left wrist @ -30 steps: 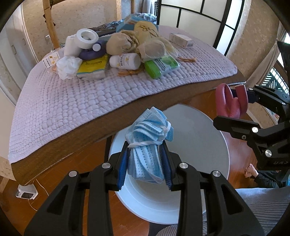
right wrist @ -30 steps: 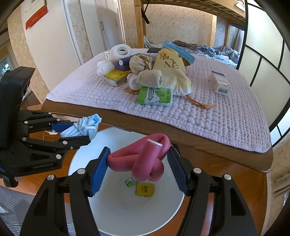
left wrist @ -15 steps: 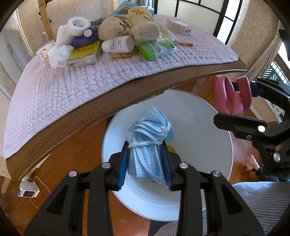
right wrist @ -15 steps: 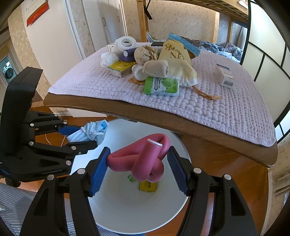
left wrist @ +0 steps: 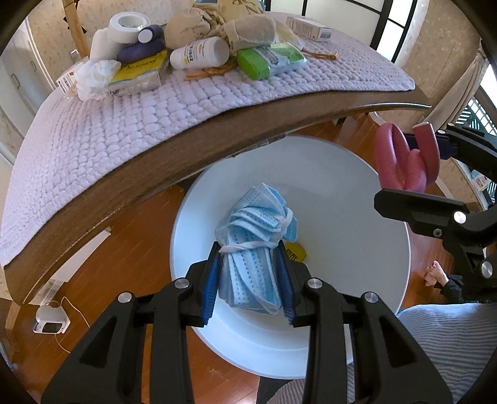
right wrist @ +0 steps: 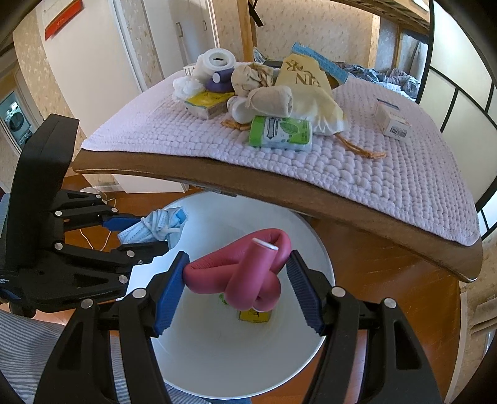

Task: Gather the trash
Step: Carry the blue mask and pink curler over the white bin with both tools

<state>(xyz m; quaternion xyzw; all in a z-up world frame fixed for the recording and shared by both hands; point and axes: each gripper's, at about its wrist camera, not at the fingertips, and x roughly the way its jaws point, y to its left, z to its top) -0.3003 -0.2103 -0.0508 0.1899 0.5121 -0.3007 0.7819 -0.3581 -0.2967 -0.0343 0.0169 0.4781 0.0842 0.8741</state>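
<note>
My left gripper [left wrist: 248, 281] is shut on a bundle of blue face masks [left wrist: 253, 230] tied with a white strap, held over the white round bin [left wrist: 357, 279] on the floor. In the right wrist view the same masks [right wrist: 155, 230] show at the left, in the left gripper [right wrist: 136, 234]. My right gripper [right wrist: 237, 287] is shut on a knotted pink foam tube [right wrist: 245, 273] above the white bin [right wrist: 217, 357]. That pink tube [left wrist: 403, 161] appears at the right in the left wrist view. A yellow packet [right wrist: 253, 315] lies on the bin's bottom.
A wooden table with a lilac quilted mat [left wrist: 139, 124] overhangs the bin. On it lie a green wipes pack [right wrist: 279, 132], a white bottle [left wrist: 198, 52], tape rolls [left wrist: 124, 28], cloth bags, a small box [right wrist: 393, 119]. Striped fabric [left wrist: 450, 342] and a person's foot [left wrist: 435, 273] are nearby.
The left gripper has sunk with the masks toward the bin, so the table edge now stands higher in its view. The right gripper has held almost still with the pink tube.
</note>
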